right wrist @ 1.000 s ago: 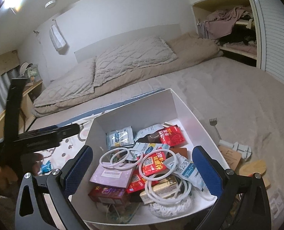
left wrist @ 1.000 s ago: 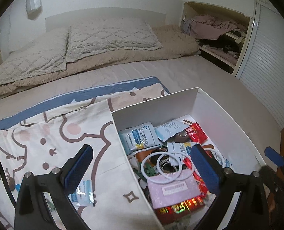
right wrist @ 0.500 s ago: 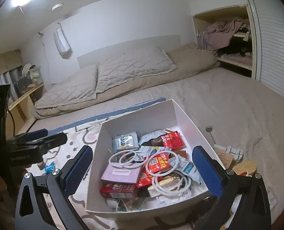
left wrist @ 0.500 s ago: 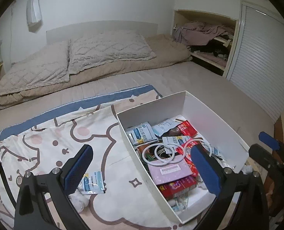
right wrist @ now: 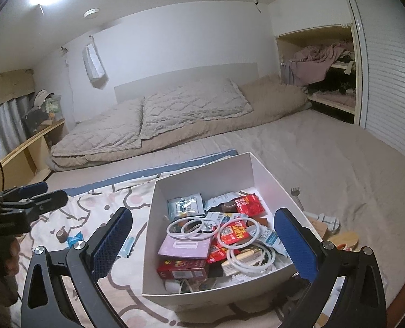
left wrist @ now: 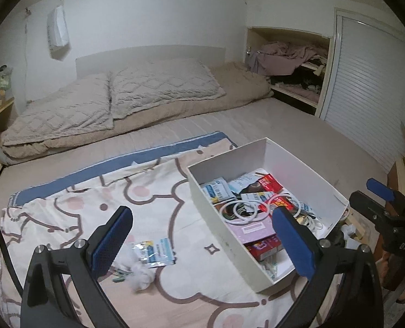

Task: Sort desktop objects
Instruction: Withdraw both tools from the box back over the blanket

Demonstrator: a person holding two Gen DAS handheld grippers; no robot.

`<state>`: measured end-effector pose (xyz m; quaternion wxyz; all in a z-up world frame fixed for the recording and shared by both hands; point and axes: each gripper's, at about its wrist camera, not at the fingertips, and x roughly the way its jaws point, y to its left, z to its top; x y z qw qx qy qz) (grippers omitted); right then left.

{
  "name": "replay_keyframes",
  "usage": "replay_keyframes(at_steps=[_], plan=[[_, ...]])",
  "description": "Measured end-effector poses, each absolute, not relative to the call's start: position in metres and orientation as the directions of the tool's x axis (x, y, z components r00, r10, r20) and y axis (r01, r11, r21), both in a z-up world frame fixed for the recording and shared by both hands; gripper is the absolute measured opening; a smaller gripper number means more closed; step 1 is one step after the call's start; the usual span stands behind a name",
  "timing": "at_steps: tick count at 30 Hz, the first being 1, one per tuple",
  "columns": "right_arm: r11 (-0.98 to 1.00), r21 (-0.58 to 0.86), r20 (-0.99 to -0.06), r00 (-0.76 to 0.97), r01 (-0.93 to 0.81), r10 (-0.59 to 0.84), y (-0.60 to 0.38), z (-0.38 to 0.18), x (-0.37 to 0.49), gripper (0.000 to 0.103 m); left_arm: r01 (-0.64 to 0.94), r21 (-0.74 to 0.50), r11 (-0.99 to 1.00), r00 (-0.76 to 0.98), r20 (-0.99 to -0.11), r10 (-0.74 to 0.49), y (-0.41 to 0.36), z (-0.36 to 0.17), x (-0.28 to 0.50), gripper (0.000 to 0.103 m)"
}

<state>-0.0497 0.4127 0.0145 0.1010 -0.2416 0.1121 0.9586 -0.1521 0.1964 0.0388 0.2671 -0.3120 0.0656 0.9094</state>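
Left gripper (left wrist: 202,240) is hanging wide apart, holding nothing, over the cartoon blanket (left wrist: 147,191), where a blue-and-white packet (left wrist: 158,252) and a white wad (left wrist: 142,272) are lying just below it. Right gripper (right wrist: 202,237) is gaping wide too, empty, hovering above the white box (right wrist: 240,169) that's sitting crammed with white rings (right wrist: 187,225), a lilac card (right wrist: 184,247) and red packets (right wrist: 250,203). Beyond, quilted pillows (right wrist: 158,117) are resting at the headboard
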Motion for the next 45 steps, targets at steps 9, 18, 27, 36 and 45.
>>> replay_keyframes(at_steps=[9, 18, 27, 36, 45], plan=[[-0.963, 0.131, -0.479, -0.866, -0.234, 0.145, 0.392, 0.017, -0.046, 0.103, -0.490, -0.051, -0.870, -0.697, -0.578, 0.426, 0.155, 0.045, -0.145, 0.102], [-0.973, 0.117, -0.469, -0.874, -0.199, 0.123, 0.369, 0.020, -0.049, 0.103, -0.461, -0.050, -0.886, -0.720, -0.563, 0.406, 0.120, 0.048, -0.144, 0.102], [-0.983, 0.105, -0.464, -0.882, -0.149, 0.084, 0.340, 0.024, -0.057, 0.103, -0.427, -0.068, -0.902, -0.748, -0.534, 0.394, 0.077, 0.059, -0.139, 0.102], [-0.992, 0.097, -0.461, -0.887, -0.084, 0.030, 0.305, 0.024, -0.066, 0.103, -0.372, -0.046, -0.927, -0.784, -0.519, 0.340, 0.037, 0.057, -0.134, 0.102], [-0.995, 0.096, -0.459, -0.888, -0.016, -0.030, 0.274, 0.019, -0.075, 0.103, -0.303, -0.060, -0.951, -0.808, -0.513, 0.290, -0.003, 0.050, -0.138, 0.102]])
